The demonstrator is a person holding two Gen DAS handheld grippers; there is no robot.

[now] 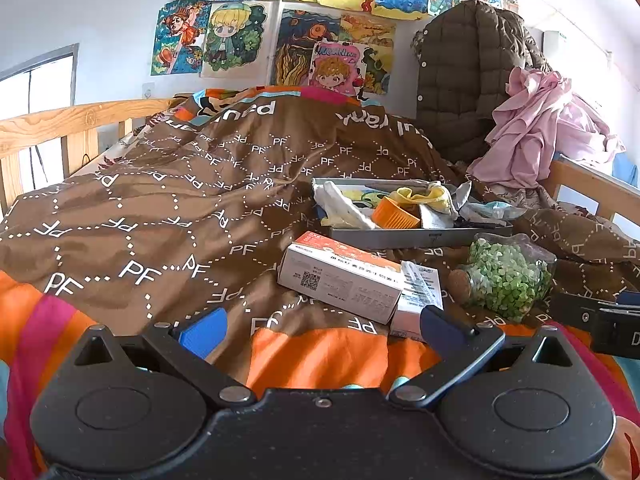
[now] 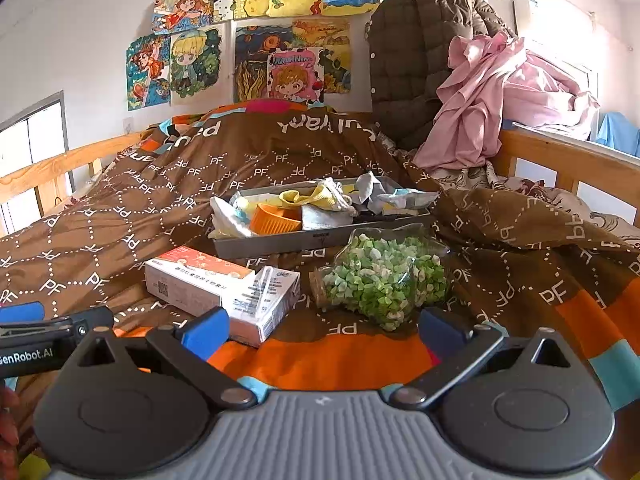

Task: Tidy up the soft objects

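Bed with a brown PF-print quilt [image 1: 168, 200], drawings on the wall behind. I see the soft items, a yellow cloth [image 2: 308, 197] and white rags, piled in the grey tray [image 2: 280, 242] at 12 o'clock from my right gripper [image 2: 324, 330]. Just in front of the tray: a jar of green bits [image 2: 384, 280] and, at its 9 o'clock, two stacked cartons [image 2: 208, 280]. My left gripper [image 1: 320, 328] and right both have jaws wide, holding nothing.

Tray [image 2: 280, 246] contents overlap, lower cloths hidden. Box [image 1: 340, 276] print too small to read. Right gripper [image 1: 612, 320] cut off at left view's edge; left gripper [image 2: 44, 332] cut off at right view's edge.
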